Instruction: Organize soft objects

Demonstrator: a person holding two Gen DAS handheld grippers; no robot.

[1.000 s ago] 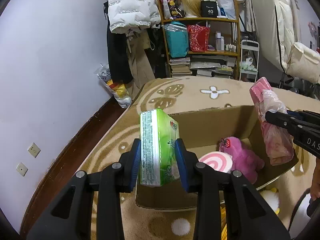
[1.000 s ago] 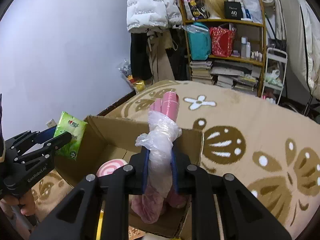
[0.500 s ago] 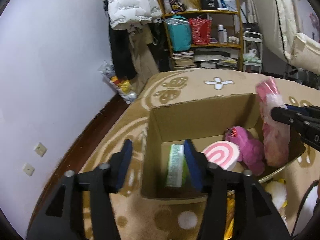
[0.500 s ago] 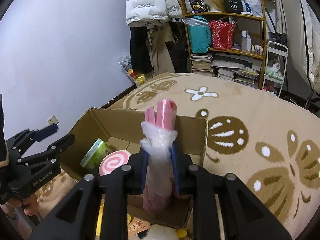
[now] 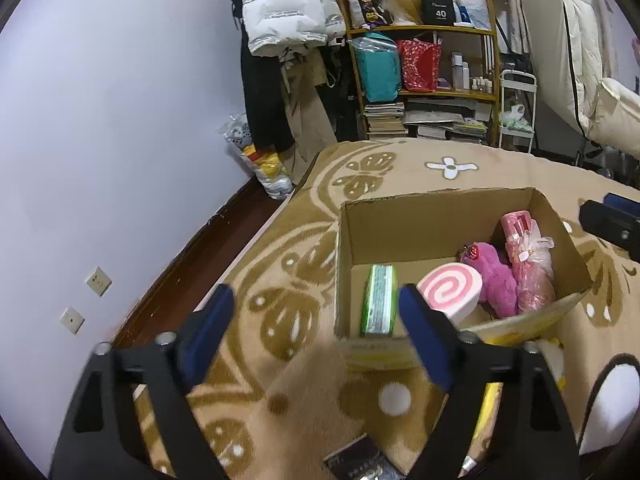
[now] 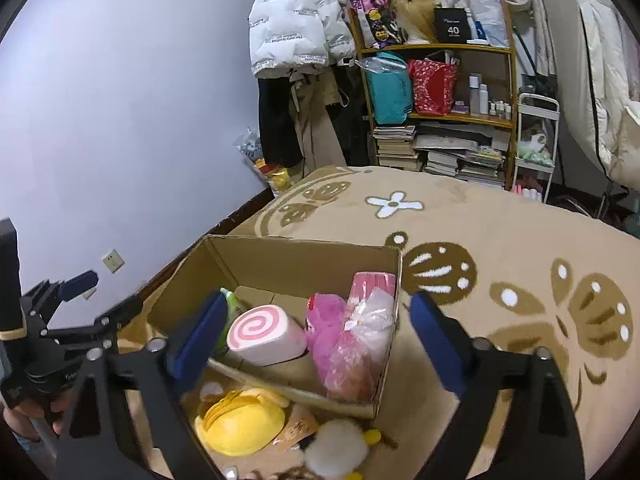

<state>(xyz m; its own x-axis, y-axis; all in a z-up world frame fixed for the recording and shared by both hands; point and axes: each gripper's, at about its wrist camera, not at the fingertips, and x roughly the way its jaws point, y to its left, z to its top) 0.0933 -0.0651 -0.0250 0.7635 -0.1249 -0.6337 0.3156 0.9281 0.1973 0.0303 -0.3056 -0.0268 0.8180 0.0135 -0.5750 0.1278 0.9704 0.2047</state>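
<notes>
An open cardboard box (image 5: 440,220) stands on the rug. Inside it lie a green tissue pack (image 5: 378,300) on edge at the left, a pink swirl roll cushion (image 5: 448,288), a pink plush (image 5: 496,280) and a pink bundle in a clear bag (image 5: 528,264) in the right corner. My left gripper (image 5: 314,296) hangs above the box's near left corner, its jaws opening, nothing between them. My right gripper (image 6: 318,300) hovers over the box's near side, its jaws opening too and empty. The right wrist view shows the bundle (image 6: 360,340), the cushion (image 6: 264,332) and the left gripper (image 6: 110,294).
A yellow plush (image 6: 240,420) and a white fluffy toy (image 6: 336,448) lie on the patterned rug (image 6: 500,220) in front of the box. A crowded bookshelf (image 5: 420,80), hanging coats (image 5: 288,12) and a bag (image 5: 260,160) stand by the far wall. A folded mattress (image 5: 580,60) leans at the right.
Both grippers opened and let go. The green pack dropped into the box's left side, the pink bundle into its right corner. Both grippers drew back and rose.
</notes>
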